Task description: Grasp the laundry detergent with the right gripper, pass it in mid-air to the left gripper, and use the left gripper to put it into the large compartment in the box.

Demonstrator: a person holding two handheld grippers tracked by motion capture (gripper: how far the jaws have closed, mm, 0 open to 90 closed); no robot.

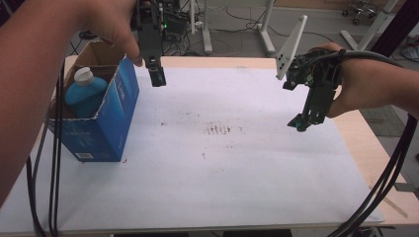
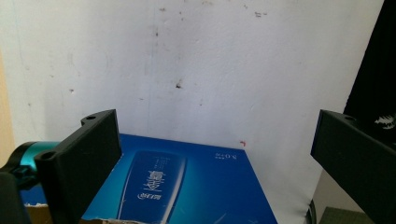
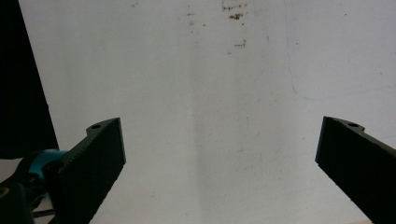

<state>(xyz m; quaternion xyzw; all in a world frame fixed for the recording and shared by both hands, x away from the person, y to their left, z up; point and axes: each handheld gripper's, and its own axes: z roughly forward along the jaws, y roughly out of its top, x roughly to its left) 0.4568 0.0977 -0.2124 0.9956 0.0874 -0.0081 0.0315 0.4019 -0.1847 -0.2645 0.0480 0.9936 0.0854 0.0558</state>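
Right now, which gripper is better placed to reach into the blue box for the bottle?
Left. The left gripper hangs open beside the blue box, close to the blue bottle standing inside it. The right gripper, also open, hovers over the white mat far across the table.

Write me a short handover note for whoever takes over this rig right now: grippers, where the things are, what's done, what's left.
Left gripper: jaws wide open, holding nothing, raised beside the upper right edge of the blue cardboard box.
Right gripper: jaws open, holding nothing, raised over the right part of the white table cover, well away from the box.
Things: the box stands open-topped at the table's left; the blue plastic bottle with a white cap sits upright inside it.
Done: bottle is in the box, both grippers free.
Left: probably closing the box flaps, though that is a guess.
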